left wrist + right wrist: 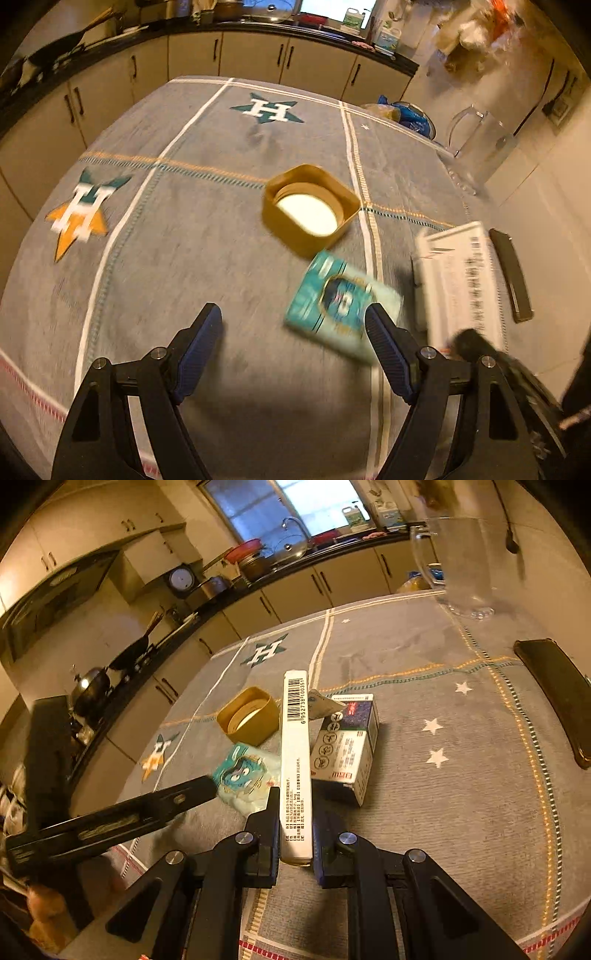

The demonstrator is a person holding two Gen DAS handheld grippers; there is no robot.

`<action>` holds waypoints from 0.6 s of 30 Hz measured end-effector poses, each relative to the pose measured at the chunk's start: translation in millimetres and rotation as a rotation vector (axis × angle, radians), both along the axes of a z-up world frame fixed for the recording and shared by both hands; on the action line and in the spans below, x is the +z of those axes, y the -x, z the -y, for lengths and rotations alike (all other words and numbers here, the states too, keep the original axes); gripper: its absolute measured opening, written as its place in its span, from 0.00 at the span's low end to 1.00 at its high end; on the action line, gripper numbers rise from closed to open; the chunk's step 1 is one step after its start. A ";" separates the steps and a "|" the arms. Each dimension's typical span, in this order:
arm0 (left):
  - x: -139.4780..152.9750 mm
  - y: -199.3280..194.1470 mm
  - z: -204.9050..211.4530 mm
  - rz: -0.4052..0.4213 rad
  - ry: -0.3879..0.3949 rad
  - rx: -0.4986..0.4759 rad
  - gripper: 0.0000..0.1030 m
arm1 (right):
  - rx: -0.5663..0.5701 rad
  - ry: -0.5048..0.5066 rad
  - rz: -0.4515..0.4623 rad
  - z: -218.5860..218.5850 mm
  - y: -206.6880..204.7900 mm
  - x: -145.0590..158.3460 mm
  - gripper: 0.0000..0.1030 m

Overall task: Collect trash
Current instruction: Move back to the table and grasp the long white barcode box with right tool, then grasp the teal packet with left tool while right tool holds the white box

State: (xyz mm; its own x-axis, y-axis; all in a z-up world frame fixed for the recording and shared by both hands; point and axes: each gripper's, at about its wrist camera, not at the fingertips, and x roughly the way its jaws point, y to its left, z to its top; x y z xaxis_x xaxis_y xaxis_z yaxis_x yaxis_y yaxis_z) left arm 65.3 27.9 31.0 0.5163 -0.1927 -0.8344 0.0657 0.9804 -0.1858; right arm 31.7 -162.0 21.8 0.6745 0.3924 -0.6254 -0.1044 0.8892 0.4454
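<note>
A grey cloth (207, 229) with star emblems covers the table, in a kitchen with cream cabinets (255, 59) under a dark counter (207, 609) and a window (295, 502). The right gripper (295, 812) is clenched on a flat white box (295, 746). The left gripper (295, 325) hangs released over the blurred teal packet (340, 302), seemingly not touching. Nearby stand a tan tub (310, 210) and a carton (347, 746); a phone (557, 690) lies apart.
</note>
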 end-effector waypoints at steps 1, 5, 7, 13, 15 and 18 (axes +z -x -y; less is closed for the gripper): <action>-0.5 -4.2 4.5 0.002 -0.009 -0.007 0.76 | -0.016 -0.005 0.008 4.5 0.9 2.2 0.14; -5.7 -19.7 21.7 -0.008 -0.029 -0.029 0.76 | -0.062 -0.045 0.028 19.2 3.2 8.1 0.14; -8.7 -23.3 29.9 -0.016 -0.020 -0.049 0.76 | -0.075 -0.057 0.029 23.3 4.4 8.7 0.15; -17.3 -18.5 51.1 -0.001 -0.073 -0.088 0.76 | -0.094 -0.071 0.037 27.6 10.2 10.9 0.15; -15.9 -12.2 53.0 0.017 -0.107 -0.109 0.62 | -0.092 -0.067 0.038 26.7 10.3 10.4 0.15; -8.8 -0.8 44.6 0.033 -0.108 -0.101 0.20 | -0.084 -0.058 0.040 24.6 10.8 9.9 0.15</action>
State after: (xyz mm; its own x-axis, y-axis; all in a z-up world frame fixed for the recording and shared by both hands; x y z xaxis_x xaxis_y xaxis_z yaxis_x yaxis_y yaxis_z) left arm 66.1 -16.7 22.2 0.5264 -0.1555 -0.8359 0.1697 0.9826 -0.0759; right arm 20.9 -186.6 31.7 0.7307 0.3677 -0.5753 -0.0488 0.8686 0.4931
